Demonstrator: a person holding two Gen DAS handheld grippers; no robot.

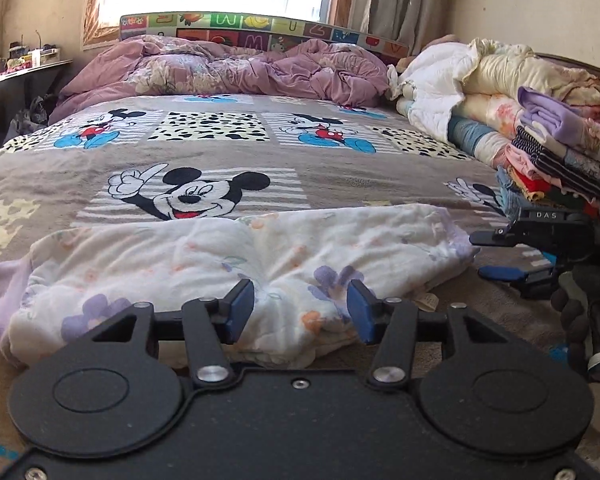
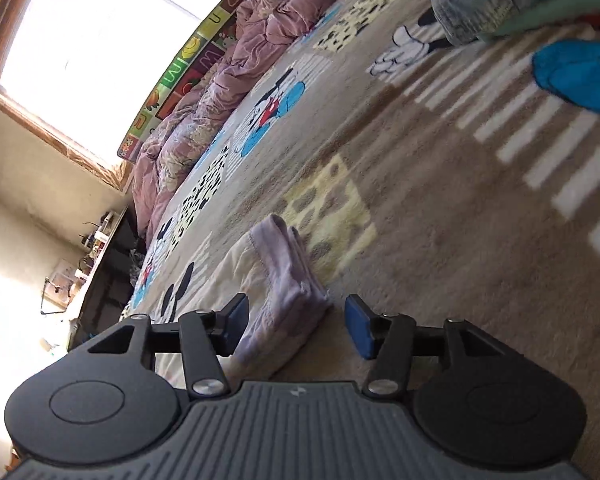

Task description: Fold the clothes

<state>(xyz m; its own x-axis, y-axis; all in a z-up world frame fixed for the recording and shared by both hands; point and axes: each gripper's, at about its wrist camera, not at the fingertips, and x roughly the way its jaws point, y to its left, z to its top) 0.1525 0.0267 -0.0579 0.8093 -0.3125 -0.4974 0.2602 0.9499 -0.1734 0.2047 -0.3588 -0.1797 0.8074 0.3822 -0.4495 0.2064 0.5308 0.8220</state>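
Observation:
A white garment with purple and orange flowers [image 1: 236,264] lies flat across the near part of the bed, with lilac trim at its left end. My left gripper [image 1: 300,312] is open, its blue pads astride the garment's near edge. My right gripper [image 1: 496,254] shows at the garment's right end, jaws apart. In the right wrist view my right gripper [image 2: 298,326] is open around the garment's lilac cuff [image 2: 288,280], which lies on the blanket.
A Mickey Mouse blanket [image 1: 204,152] covers the bed. A stack of folded clothes [image 1: 556,160] and piled quilts [image 1: 492,80] stand at the right. A crumpled mauve duvet [image 1: 228,68] lies at the headboard. A shelf [image 1: 24,68] is at the left.

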